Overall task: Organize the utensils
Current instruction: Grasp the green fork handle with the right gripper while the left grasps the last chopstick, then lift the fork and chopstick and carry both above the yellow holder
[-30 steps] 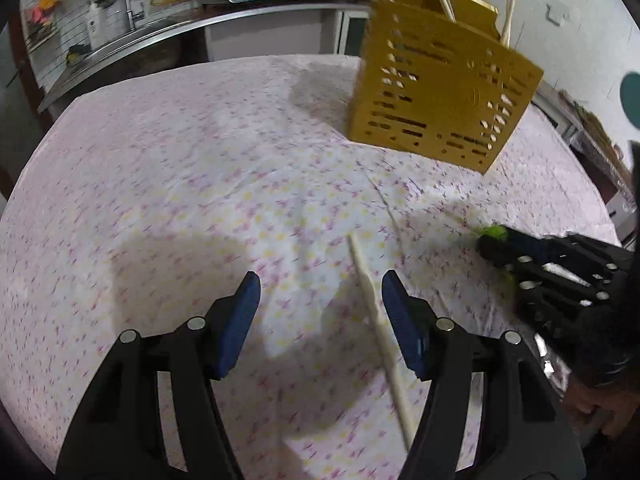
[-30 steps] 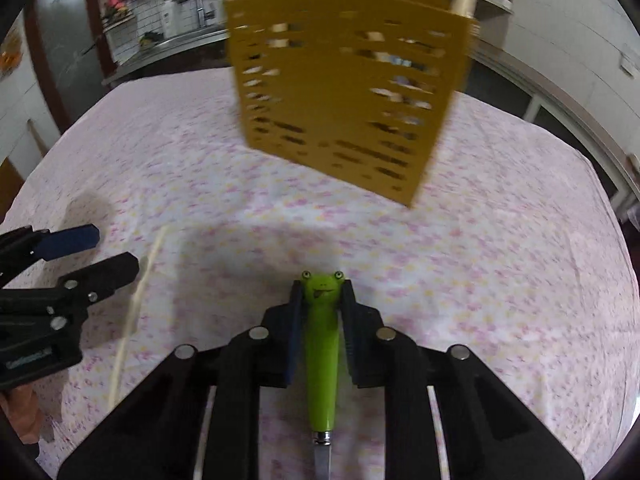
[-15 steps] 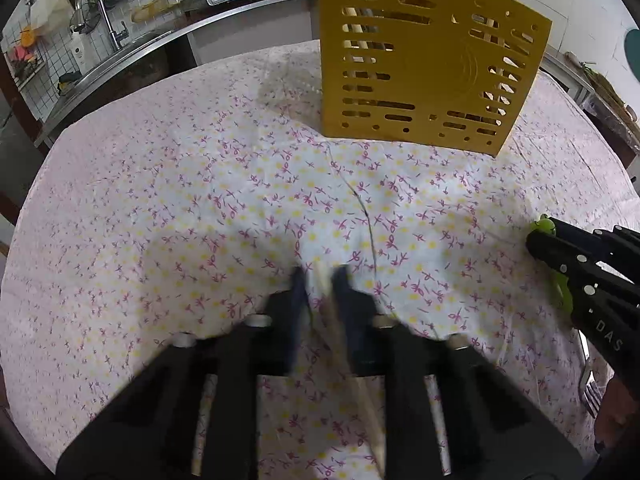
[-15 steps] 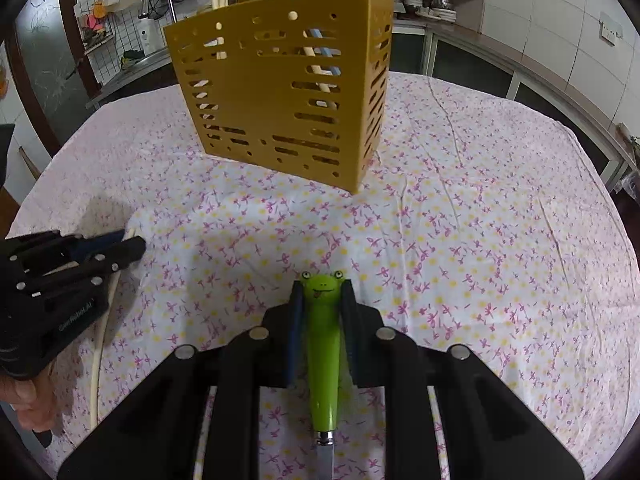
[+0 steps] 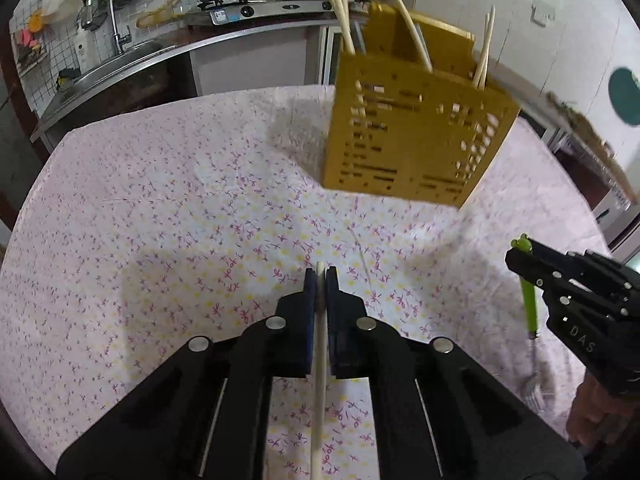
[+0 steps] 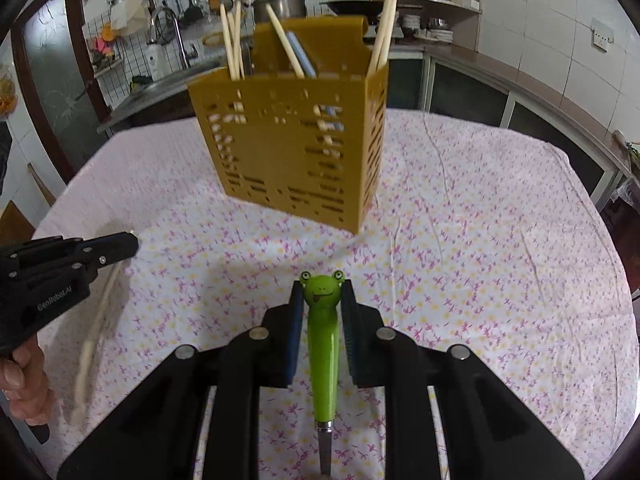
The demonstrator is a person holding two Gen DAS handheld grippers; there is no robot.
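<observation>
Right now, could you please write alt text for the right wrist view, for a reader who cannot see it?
The right gripper is shut on a green frog-handled utensil above a floral tablecloth. Ahead stands a yellow slotted holder with chopsticks in it. At the left, the left gripper holds one pale chopstick.

Mustard-yellow caddy [image 6: 292, 152], pink-flowered tablecloth [image 6: 480, 240]

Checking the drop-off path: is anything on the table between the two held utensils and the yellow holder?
Nothing visible. Only bare floral tablecloth lies between the chopstick in the left gripper, the frog-handled fork in the right gripper, and the yellow utensil holder.
</observation>
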